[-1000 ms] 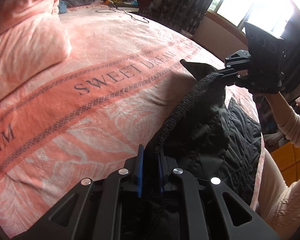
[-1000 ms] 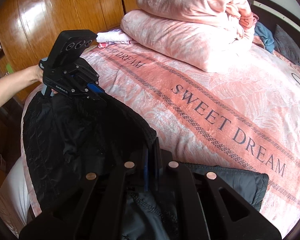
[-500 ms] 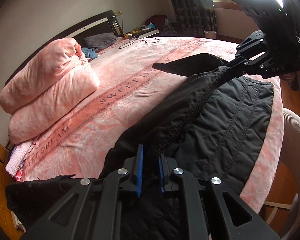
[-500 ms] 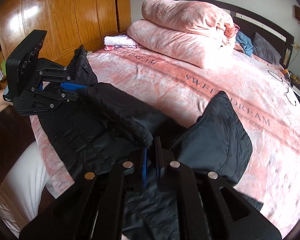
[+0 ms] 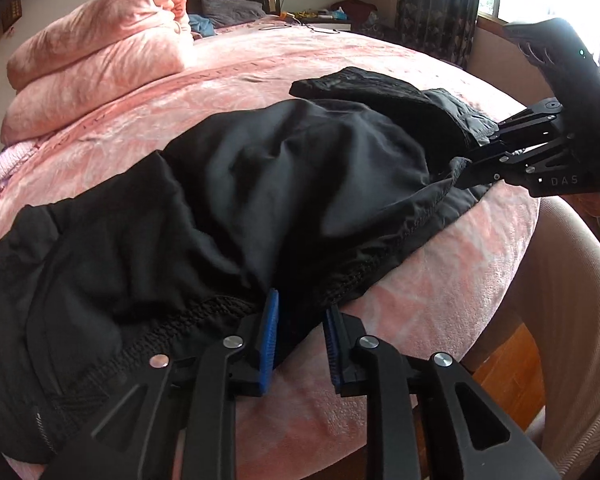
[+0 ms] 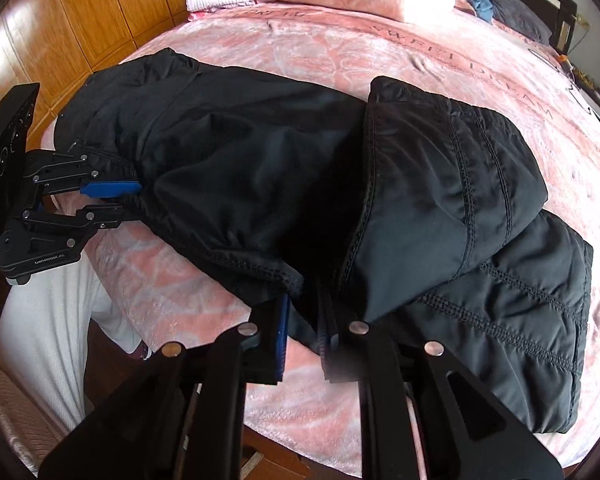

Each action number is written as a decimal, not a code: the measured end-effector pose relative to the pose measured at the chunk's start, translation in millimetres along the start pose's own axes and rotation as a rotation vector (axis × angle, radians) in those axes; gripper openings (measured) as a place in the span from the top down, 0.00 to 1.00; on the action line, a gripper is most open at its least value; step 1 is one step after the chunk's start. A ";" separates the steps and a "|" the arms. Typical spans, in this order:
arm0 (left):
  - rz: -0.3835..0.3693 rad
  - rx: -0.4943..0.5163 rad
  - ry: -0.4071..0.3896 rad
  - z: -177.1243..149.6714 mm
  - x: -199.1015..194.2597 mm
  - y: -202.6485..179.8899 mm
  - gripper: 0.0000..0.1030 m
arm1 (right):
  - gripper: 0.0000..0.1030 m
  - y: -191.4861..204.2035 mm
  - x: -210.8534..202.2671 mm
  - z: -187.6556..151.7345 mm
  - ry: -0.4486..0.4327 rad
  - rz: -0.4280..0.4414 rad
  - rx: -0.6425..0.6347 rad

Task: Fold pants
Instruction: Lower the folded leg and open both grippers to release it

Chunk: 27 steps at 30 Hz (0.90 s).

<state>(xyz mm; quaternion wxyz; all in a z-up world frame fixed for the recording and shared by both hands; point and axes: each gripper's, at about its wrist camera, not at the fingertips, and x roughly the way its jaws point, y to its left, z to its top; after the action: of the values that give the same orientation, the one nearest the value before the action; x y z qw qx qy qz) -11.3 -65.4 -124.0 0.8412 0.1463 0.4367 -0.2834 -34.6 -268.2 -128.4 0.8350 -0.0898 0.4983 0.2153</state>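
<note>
Black quilted pants (image 5: pixel 300 168) lie folded over themselves near the front edge of the pink bed (image 5: pixel 440 280). At the bottom of the left wrist view, my left gripper (image 5: pixel 300 314) has its jaws opening. The elastic waistband edge sits loosely between the blue pads (image 5: pixel 269 336), no longer pinched. The right wrist view shows the pants (image 6: pixel 260 152) again, with my right gripper (image 6: pixel 304 322) at their near hem. Its jaws are also opening, with cloth between them. Each gripper shows in the other's view: left gripper (image 6: pixel 126 200), right gripper (image 5: pixel 462 168).
A folded pink duvet (image 5: pixel 100 52) is stacked at the head of the bed. A wooden wardrobe (image 6: pixel 80 12) stands beyond the left side. The person's white-clad leg (image 6: pixel 52 320) is against the bed's edge. A beige chair (image 5: pixel 572 300) stands at the right.
Both grippers swung the raised pants down and laid them folded on the bed near its front edge. Their jaws, shut on the cloth before, have parted.
</note>
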 end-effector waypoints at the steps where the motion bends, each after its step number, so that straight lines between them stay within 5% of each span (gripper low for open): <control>1: -0.025 -0.018 -0.002 0.1 -4.3 0.0 0.54 | 0.78 1.0 -4.0 0.5 0.000 0.002 0.005; 2: -0.044 -0.041 -0.014 -0.2 -11.2 0.6 0.26 | 0.71 1.8 -9.8 1.1 -0.006 0.017 0.010; 4: -0.097 -0.077 -0.067 1.0 -30.8 5.2 0.18 | 0.37 2.1 -27.8 0.5 -0.037 0.078 0.022; 5: -0.115 -0.100 -0.077 2.0 -39.2 9.4 0.18 | 0.34 3.9 -39.8 0.2 -0.069 0.087 0.025; 11: -0.042 -0.269 -0.141 20.5 -62.8 46.9 0.13 | 0.32 -5.2 -79.7 34.8 -0.169 -0.035 0.099; 16: 0.036 -0.377 -0.124 40.6 -45.4 63.2 0.13 | 0.32 -4.0 -22.6 89.5 -0.049 -0.236 0.126; 18: 0.024 -0.421 -0.124 40.8 -42.2 61.2 0.13 | 0.36 -4.2 10.0 102.4 0.044 -0.347 0.132; 21: -0.008 -0.439 -0.111 38.9 -34.2 53.3 0.13 | 0.63 -24.8 47.6 104.9 0.157 -0.514 0.164; 24: 0.001 -0.419 -0.065 35.0 -20.0 45.6 0.13 | 0.90 -49.0 42.6 97.3 0.149 -0.441 0.289; 27: 0.001 -0.424 -0.030 28.6 -7.0 45.6 0.13 | 0.93 -64.1 -0.6 83.0 0.026 -0.370 0.381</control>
<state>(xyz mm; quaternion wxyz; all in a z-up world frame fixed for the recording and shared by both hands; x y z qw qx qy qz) 31.7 -40.8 -101.8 0.8596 -0.0379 0.4741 -0.1869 59.8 -295.3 -91.6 0.8555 -0.0231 0.5157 -0.0400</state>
